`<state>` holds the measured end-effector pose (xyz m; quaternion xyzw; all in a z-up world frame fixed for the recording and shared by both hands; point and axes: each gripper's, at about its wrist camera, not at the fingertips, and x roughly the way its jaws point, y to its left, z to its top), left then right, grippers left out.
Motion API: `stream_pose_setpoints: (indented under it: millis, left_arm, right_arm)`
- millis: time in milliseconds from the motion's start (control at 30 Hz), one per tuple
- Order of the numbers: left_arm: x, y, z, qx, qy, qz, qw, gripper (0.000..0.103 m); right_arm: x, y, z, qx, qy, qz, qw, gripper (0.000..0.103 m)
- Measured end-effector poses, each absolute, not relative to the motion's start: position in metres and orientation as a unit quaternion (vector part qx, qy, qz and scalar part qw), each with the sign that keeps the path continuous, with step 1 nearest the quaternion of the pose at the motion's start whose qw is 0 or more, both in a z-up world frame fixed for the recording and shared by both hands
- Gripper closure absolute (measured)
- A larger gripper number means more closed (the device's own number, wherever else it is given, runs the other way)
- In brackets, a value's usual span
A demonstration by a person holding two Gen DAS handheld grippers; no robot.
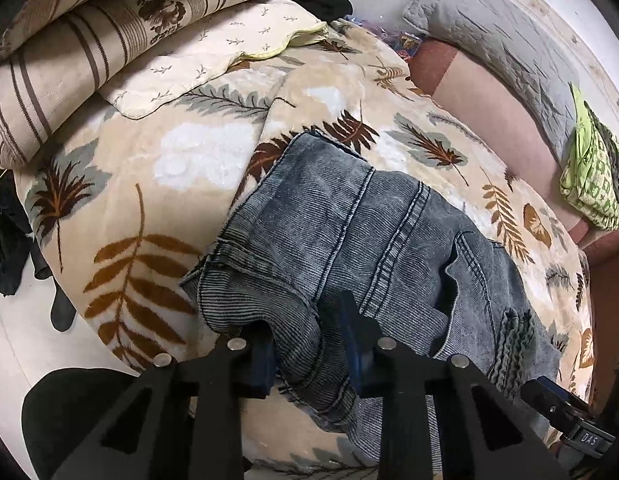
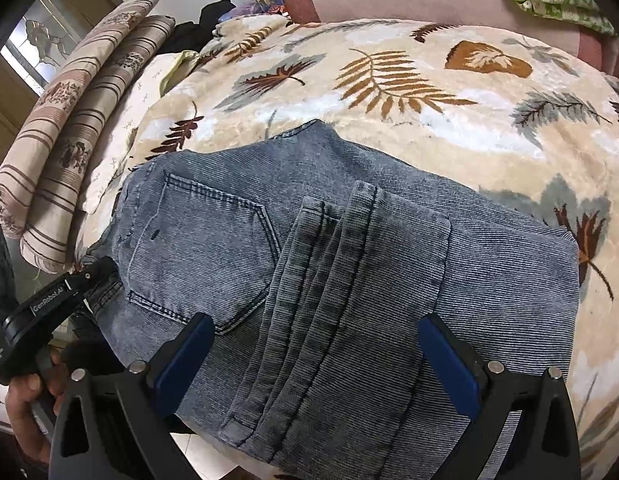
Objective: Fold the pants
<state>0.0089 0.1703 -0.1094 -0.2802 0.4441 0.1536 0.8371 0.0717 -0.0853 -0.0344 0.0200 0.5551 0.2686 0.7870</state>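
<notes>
- Faded blue-grey denim pants are lying folded into a compact, roughly rectangular bundle on a cream plush blanket with brown and grey leaf print, filling the 6 o'clock half of the right wrist view.
- Back pocket is facing up; a stack of narrower folded layers is running down the middle of the bundle.
- Left gripper, black frame with blue pads, is sitting at 6 o'clock in its own view with the jaws drawn close together, pinching a bunched fold at the near edge of the pants.
- Right gripper is hovering over the near edge with its jaws spread wide; cloth is showing between them, nothing is being held.
- The left gripper is also showing at 9 o'clock in the right wrist view, just beside the bundle's edge.
- Striped beige cushions are sitting at 10 o'clock, well apart from the pants.
- Judgement: the main folds are looking done. What seems to be remaining is smoothing the rumpled near corner the left gripper is gripping, then letting go.
</notes>
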Motion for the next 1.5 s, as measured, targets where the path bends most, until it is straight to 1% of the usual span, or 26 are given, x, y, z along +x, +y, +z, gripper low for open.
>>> stream_pose_setpoints:
  millis: [33, 100, 333, 567, 1100, 1500]
  left_arm:
    - [0.009, 0.17, -0.109, -0.278, 0.443, 0.154, 0.838, 0.081]
    - [0.009, 0.17, -0.107, -0.271, 0.441, 0.155, 0.841, 0.087]
    - [0.008, 0.17, -0.105, -0.265, 0.433, 0.148, 0.849, 0.093]
    - [0.006, 0.163, -0.089, -0.248, 0.408, 0.139, 0.867, 0.094]
    - [0.008, 0.16, -0.089, -0.236, 0.411, 0.143, 0.869, 0.094]
    - [0.005, 0.15, -0.071, -0.208, 0.388, 0.144, 0.886, 0.094]
  right_arm:
    - [0.072, -0.086, -0.034, 0.021, 0.555, 0.268, 0.787, 0.0]
    - [0.072, -0.087, -0.034, 0.022, 0.555, 0.268, 0.787, 0.0]
    - [0.07, -0.089, -0.033, 0.024, 0.555, 0.265, 0.788, 0.0]
    - [0.071, -0.108, -0.032, 0.042, 0.555, 0.249, 0.793, 0.0]
    - [0.068, -0.112, -0.04, 0.044, 0.568, 0.245, 0.784, 0.0]
    - [0.068, -0.121, -0.035, 0.057, 0.561, 0.241, 0.79, 0.0]
